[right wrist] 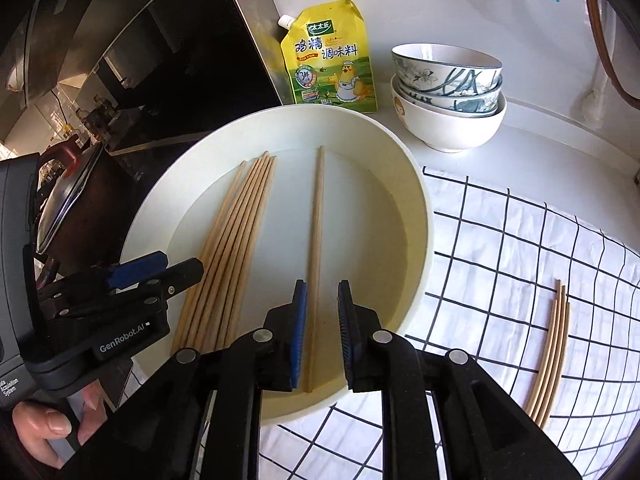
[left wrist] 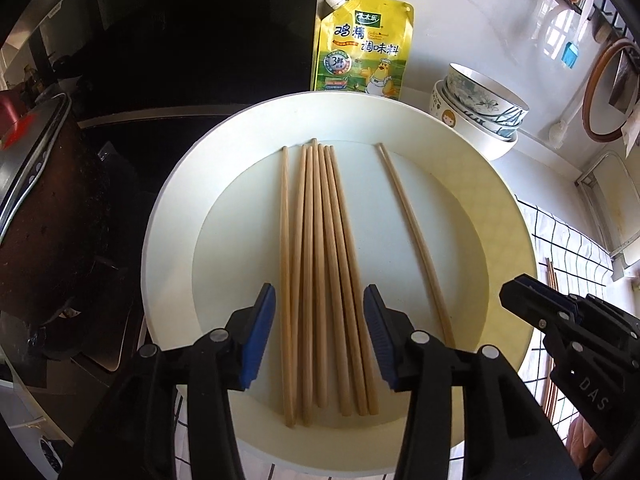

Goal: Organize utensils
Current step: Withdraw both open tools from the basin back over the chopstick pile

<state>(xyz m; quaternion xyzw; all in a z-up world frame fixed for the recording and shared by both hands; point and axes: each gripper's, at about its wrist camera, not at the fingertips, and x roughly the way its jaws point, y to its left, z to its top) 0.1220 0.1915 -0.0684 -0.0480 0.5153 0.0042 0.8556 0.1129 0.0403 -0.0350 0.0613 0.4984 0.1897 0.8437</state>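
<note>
Done: a bundle of chopsticks (left wrist: 320, 280) and a separate pair (right wrist: 316, 264) lie in the white dish (right wrist: 416, 216), centre of both views.
Left: four loose chopsticks (right wrist: 554, 352) on the checked cloth (right wrist: 500, 240), lower right of the right view.
Left gripper (left wrist: 320, 332): tilted down over the bundle, jaws apart, pads clear of it.
Right gripper (right wrist: 322, 332): tilted down, jaws slightly apart astride the pair, gripping nothing.
Judgement: task roughly two-thirds complete.
</note>
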